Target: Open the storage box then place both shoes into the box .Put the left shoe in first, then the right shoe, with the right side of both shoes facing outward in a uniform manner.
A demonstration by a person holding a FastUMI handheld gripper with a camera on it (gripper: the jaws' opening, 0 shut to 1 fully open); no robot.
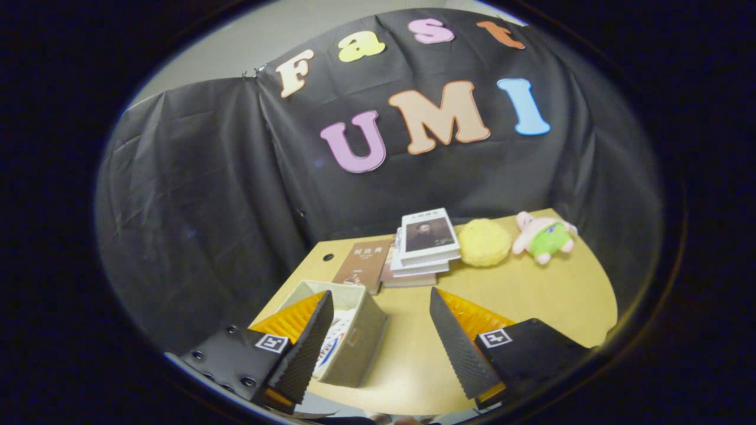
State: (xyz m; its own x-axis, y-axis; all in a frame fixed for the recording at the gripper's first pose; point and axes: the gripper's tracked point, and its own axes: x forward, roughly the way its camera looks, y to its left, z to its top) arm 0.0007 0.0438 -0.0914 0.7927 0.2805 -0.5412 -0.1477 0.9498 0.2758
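- The gripper (378, 330) is held above the table (549, 295) with its fingers spread wide apart and nothing between them; only bare tabletop lies in the gap.
- The storage box (360, 339) sits just ahead of and under the left finger, its top open, with what looks like a shoe (332, 348) lying inside. The finger covers much of it, so I cannot tell which shoe it is or which way it faces.
- Risk: if a shoe has still to go in, it could be laid facing the wrong way, because the one in the box is half hidden and hard to match.
- Risk: the left finger hangs close over the box rim. A careless drop could catch the soft wall and tip or shove the box toward the near table edge, which it already stands near.
- Beyond the fingers lie a stack of books (413, 251), a yellow ball (484, 242) and a plush toy (543, 236), well apart from the box. A wide sweep forward could knock them.
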